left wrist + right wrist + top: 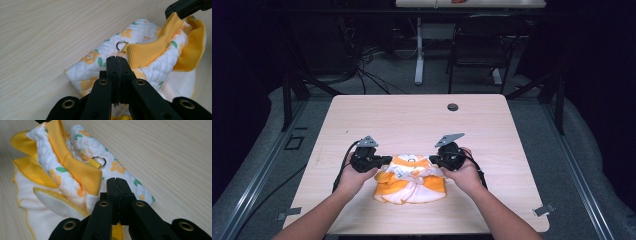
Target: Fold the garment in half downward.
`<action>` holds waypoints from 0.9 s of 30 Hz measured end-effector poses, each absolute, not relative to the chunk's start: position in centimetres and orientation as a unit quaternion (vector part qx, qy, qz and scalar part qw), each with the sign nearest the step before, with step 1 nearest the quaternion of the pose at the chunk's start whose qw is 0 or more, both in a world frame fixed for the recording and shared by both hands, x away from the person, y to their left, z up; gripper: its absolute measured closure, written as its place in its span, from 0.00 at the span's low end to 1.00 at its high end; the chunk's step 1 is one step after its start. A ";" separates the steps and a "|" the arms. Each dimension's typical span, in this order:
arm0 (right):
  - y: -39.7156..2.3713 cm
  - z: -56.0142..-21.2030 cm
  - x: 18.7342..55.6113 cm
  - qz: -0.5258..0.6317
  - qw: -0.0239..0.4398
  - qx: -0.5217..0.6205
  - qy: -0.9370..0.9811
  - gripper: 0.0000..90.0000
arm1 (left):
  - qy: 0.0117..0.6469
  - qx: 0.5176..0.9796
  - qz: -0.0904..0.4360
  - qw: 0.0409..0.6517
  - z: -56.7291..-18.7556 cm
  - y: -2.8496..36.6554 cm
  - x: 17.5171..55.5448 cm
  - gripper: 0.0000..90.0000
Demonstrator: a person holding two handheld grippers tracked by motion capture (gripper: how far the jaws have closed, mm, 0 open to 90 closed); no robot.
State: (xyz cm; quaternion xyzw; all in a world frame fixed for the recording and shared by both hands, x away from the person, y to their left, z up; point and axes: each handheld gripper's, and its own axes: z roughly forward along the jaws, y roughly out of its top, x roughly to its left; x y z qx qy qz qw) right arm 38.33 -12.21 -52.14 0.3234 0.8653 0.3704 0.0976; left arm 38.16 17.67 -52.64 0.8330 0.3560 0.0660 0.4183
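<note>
Wooden table (412,112): hand-held grippers (jaws together) flanking a quilted garment (411,181).

We hold a black left gripper (384,161) and a black right gripper (432,161), each topped by a grey three-cornered plate, with brass-ringed rivets on the linkages and a black cable trailing; our forearms are bare.

I'm working in a lab: dark curtains, a wooden table (412,115), floor cables (362,70), a chair (482,45).
</note>
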 end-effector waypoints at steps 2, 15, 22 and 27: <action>-12.1 -52.0 38.0 0.370 0.094 0.317 0.868 1.00 | 0.353 0.834 0.063 0.420 -52.4 17.6 37.9 1.00; -12.0 -51.1 34.8 0.380 0.092 0.275 0.878 1.00 | 0.329 0.843 0.038 0.423 -52.2 18.1 34.8 1.00; -11.8 -51.3 33.2 0.390 0.074 0.266 0.879 1.00 | 0.314 0.851 0.042 0.420 -52.3 17.9 33.3 1.00; -11.8 -51.9 32.4 0.393 0.067 0.264 0.879 1.00 | 0.313 0.850 0.033 0.422 -53.0 17.8 32.4 1.00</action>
